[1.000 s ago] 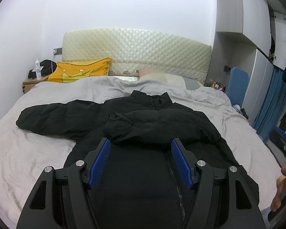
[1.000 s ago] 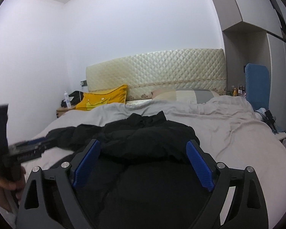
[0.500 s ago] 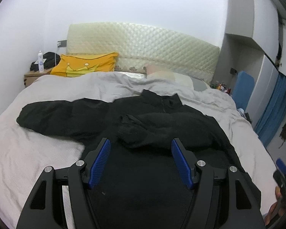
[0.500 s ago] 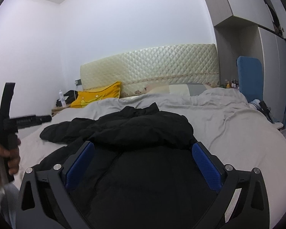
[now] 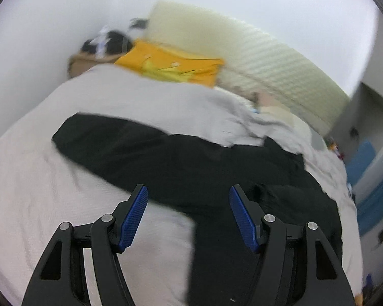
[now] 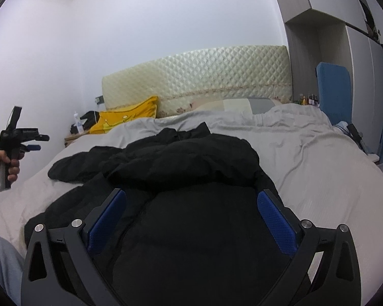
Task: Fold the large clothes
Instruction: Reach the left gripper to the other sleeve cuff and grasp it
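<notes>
Both the left gripper and right gripper gape wide, empty, above the black jacket spread across the frame's middle on the bed.

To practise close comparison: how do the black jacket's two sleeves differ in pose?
The left sleeve lies stretched out flat across the grey bedcover, away from the body. The right sleeve is folded across the jacket chest, bunched and puffy. Both are black and padded.

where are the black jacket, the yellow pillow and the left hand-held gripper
black jacket (image 6: pixel 191 242), right wrist view, front panel
yellow pillow (image 5: pixel 171 63), left wrist view, middle of its face
left hand-held gripper (image 5: pixel 189 214), left wrist view, midway between its open fingertips
</notes>
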`<action>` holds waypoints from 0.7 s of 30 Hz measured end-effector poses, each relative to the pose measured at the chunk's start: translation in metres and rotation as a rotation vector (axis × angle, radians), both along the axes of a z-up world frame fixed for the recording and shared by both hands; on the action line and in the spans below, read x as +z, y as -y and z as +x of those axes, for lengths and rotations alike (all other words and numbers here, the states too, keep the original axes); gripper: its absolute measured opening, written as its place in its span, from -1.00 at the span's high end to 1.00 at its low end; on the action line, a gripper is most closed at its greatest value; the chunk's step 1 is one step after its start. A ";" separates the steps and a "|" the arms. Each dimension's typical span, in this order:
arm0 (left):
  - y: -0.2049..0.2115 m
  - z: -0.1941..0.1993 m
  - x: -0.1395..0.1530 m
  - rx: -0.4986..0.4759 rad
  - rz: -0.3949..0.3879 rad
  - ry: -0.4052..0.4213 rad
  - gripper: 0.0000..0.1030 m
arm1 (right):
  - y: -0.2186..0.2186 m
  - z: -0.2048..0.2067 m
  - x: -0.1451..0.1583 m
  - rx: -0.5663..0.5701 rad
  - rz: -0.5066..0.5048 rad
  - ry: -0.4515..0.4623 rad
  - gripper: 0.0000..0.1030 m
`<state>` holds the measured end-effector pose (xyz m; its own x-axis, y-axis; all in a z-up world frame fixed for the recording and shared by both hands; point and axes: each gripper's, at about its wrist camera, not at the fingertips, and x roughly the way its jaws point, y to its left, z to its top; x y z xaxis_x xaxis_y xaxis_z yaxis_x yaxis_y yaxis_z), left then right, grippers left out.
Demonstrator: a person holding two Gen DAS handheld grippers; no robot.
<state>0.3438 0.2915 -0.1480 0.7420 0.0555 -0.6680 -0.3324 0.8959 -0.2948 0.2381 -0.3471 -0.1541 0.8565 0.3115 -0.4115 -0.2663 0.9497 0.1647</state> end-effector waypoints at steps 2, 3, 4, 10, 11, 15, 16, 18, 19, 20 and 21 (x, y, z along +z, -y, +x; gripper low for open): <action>-0.031 0.006 -0.015 0.034 -0.029 -0.017 -0.35 | -0.002 0.004 -0.003 -0.005 -0.005 -0.015 -1.00; -0.045 0.009 -0.023 0.049 -0.057 -0.025 -0.50 | -0.004 0.006 -0.006 -0.007 -0.010 -0.025 -1.00; -0.063 0.011 -0.035 0.076 -0.093 -0.036 -0.58 | -0.006 0.009 -0.008 -0.011 -0.017 -0.035 -1.00; -0.145 0.024 -0.102 0.176 -0.224 -0.077 -0.58 | -0.021 0.022 -0.021 -0.013 -0.042 -0.095 -1.00; -0.156 0.026 -0.113 0.190 -0.251 -0.082 -0.58 | -0.023 0.023 -0.023 -0.013 -0.044 -0.100 -1.00; -0.204 0.040 -0.159 0.238 -0.379 -0.070 -0.58 | -0.034 0.031 -0.032 -0.024 -0.050 -0.127 -1.00; -0.213 0.042 -0.167 0.246 -0.403 -0.060 -0.58 | -0.037 0.034 -0.034 -0.028 -0.045 -0.137 -1.00; -0.230 0.050 -0.183 0.260 -0.454 -0.032 -0.58 | -0.040 0.039 -0.038 -0.035 -0.037 -0.153 -1.00; -0.241 0.055 -0.193 0.272 -0.482 -0.013 -0.58 | -0.041 0.041 -0.041 -0.041 -0.036 -0.162 -1.00; -0.249 0.057 -0.199 0.283 -0.503 0.001 -0.58 | -0.042 0.043 -0.043 -0.045 -0.036 -0.167 -1.00; -0.259 0.061 -0.208 0.298 -0.534 0.023 -0.58 | -0.044 0.046 -0.045 -0.053 -0.036 -0.177 -1.00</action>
